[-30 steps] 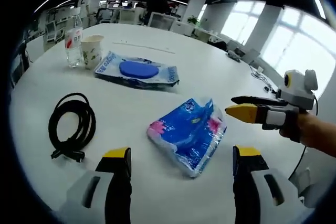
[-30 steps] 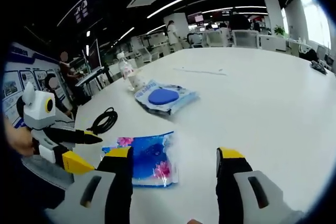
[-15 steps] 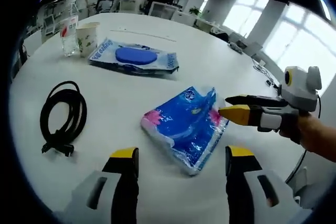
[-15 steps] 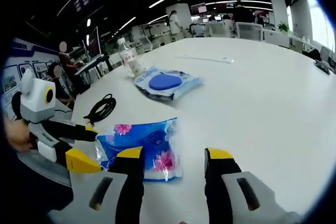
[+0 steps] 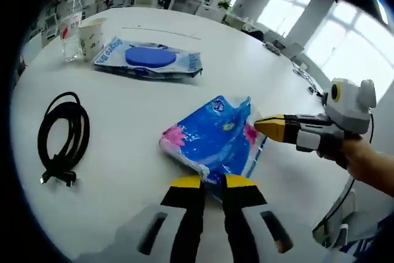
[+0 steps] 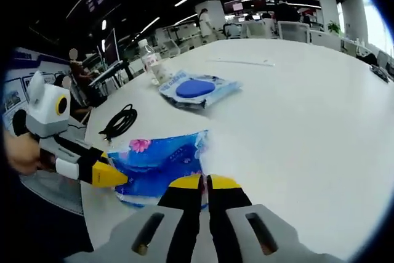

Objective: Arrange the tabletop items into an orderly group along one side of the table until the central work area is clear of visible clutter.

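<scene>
The blue crinkly plastic tissue pack (image 5: 212, 143) lies mid-desk on the round white desk (image 5: 123, 115), well apart from the coiled black cable (image 5: 58, 137). Both tools pinch its near edges: the left tool (image 5: 211, 181) and the right tool (image 6: 204, 181) are each clenched on thin wrapper. If they pull apart, the film may tear or slip free.

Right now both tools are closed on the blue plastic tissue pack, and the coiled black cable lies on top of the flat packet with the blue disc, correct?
Not quite. The coiled black cable lies apart on the bare white table, well clear of the flat packet with the blue disc, as the left gripper view shows. Both tools, left and right, do look closed at the blue plastic tissue pack.
</scene>
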Tool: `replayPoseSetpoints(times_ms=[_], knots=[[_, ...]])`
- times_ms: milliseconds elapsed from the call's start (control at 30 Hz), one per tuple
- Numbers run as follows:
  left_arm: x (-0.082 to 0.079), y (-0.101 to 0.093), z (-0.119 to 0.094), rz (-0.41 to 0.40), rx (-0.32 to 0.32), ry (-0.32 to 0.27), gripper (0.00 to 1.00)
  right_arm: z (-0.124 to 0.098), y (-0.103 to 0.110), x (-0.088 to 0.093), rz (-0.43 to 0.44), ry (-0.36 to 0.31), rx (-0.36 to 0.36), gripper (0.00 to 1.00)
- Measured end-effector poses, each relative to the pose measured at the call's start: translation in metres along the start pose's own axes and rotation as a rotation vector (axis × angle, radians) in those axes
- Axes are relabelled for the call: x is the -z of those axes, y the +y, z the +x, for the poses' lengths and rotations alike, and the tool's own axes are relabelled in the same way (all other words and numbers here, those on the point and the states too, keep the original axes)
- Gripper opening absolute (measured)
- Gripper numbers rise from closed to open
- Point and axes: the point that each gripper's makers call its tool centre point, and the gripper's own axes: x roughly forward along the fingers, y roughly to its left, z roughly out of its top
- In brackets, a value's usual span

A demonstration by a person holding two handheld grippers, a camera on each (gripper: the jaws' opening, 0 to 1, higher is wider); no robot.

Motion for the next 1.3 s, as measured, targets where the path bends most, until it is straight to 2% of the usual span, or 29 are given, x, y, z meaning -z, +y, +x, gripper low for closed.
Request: replayPoseSetpoints(times_ms=[133,500,533,800,967,1133,1300], knots=[[-0.002,0.0,-0.001,0.011,0.004,-0.009,0.03,-0.006,-0.001,0.002,0.01,-0.007,0.015,0.0],[-0.019,-0.008,0.003,0.008,0.044,-0.029,0.01,-0.031,-0.007,-0.007,0.07,-0.084,0.072,0.0],[-0.022,-0.013,0.004,-0.004,0.07,-0.033,0.01,-0.034,-0.009,-0.007,0.071,-0.091,0.085,0.0],[-0.045,-0.021,0.002,0.057,0.114,-0.08,0.01,-0.051,-0.013,-0.019,0.106,-0.155,0.119,0.0],[-0.057,-0.027,0.004,0.048,0.148,-0.091,0.01,-0.059,-0.017,-0.026,0.124,-0.192,0.143,0.0],[-0.07,-0.033,0.004,0.098,0.178,-0.122,0.01,-0.063,-0.021,-0.031,0.147,-0.21,0.152,0.0],[-0.079,-0.035,0.007,0.116,0.191,-0.118,0.01,-0.067,-0.024,-0.036,0.148,-0.219,0.16,0.0]])
